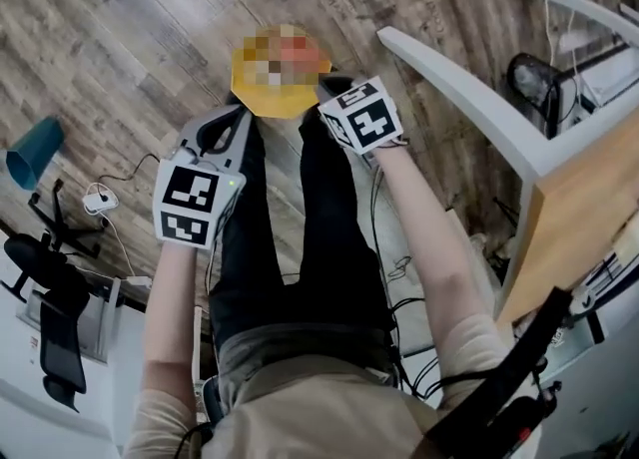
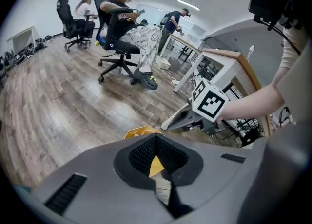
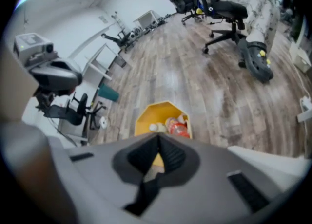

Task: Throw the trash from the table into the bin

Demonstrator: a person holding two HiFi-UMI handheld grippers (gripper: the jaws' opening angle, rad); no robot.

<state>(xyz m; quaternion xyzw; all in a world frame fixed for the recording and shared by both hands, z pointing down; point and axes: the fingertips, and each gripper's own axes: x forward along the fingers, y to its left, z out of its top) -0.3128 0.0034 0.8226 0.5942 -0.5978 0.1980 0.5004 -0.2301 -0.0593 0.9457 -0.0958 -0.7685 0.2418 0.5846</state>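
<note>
Left gripper: jaws together, empty, angled down at the yellow bin on the floor. Trash lies inside the bin, so a drop looks complete. Right gripper: also closed on nothing above the bin, with the table beside it.

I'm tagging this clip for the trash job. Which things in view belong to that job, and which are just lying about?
Job: yellow bin; trash inside it; wooden table; left gripper and right gripper, both shut and empty, pointing toward the bin.
Lying about: teal container; black office chair; white cable.
</note>
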